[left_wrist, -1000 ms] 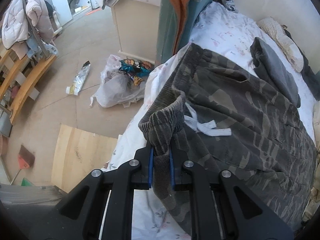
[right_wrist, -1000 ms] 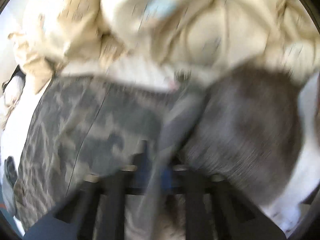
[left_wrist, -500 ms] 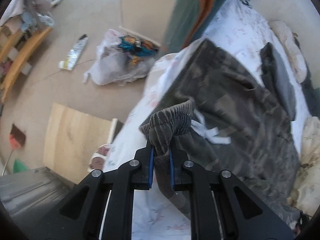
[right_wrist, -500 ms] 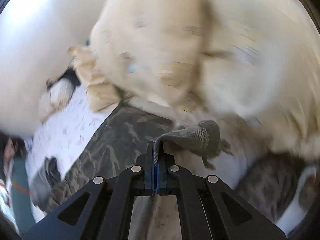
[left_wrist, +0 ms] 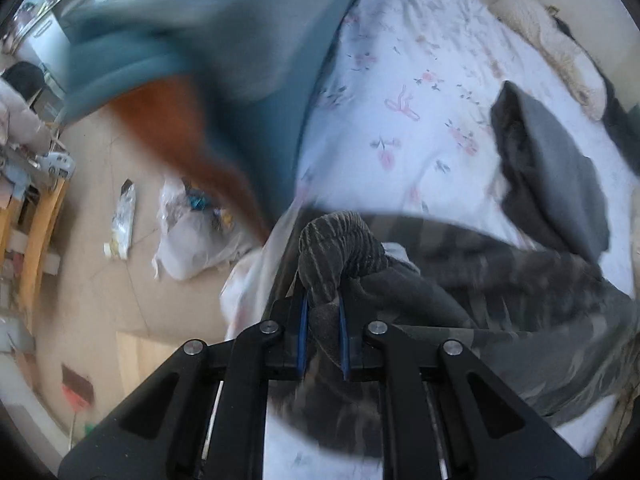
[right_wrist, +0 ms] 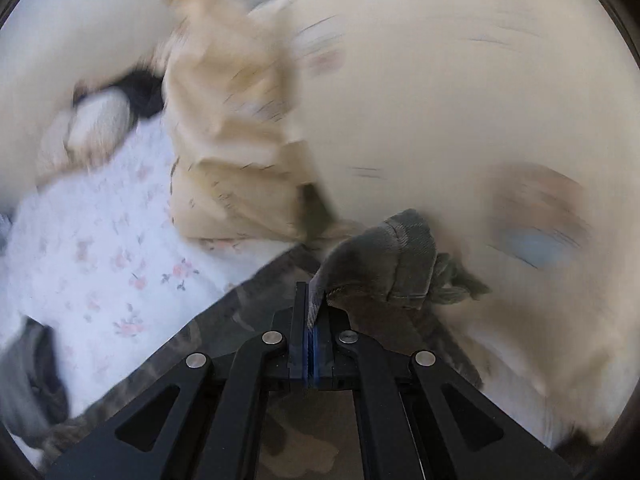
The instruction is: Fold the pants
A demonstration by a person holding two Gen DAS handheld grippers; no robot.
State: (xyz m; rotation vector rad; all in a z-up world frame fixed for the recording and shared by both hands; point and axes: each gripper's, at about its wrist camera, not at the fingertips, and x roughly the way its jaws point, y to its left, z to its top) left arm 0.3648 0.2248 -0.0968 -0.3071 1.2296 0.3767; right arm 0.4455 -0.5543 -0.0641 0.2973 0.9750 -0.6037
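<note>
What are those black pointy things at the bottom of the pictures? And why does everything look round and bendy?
Those black things are claws. A person holds one in each hand, like big tongs, and each has a little camera on it that looks out along its two fingers. The camera lens sees very wide, so straight things look bent.

One picture comes from the left claw, the other from the right claw. Both are shut on the pants, which have a grey-green camouflage pattern. The left one pinches a thick ribbed edge; the right one pinches a thinner bit.

The pants lie on a bed with a flowery white sheet. A dark grey cloth lies there too, and a cream blanket. A white bag sits on the floor. The smeary parts are just blur from moving.
</note>
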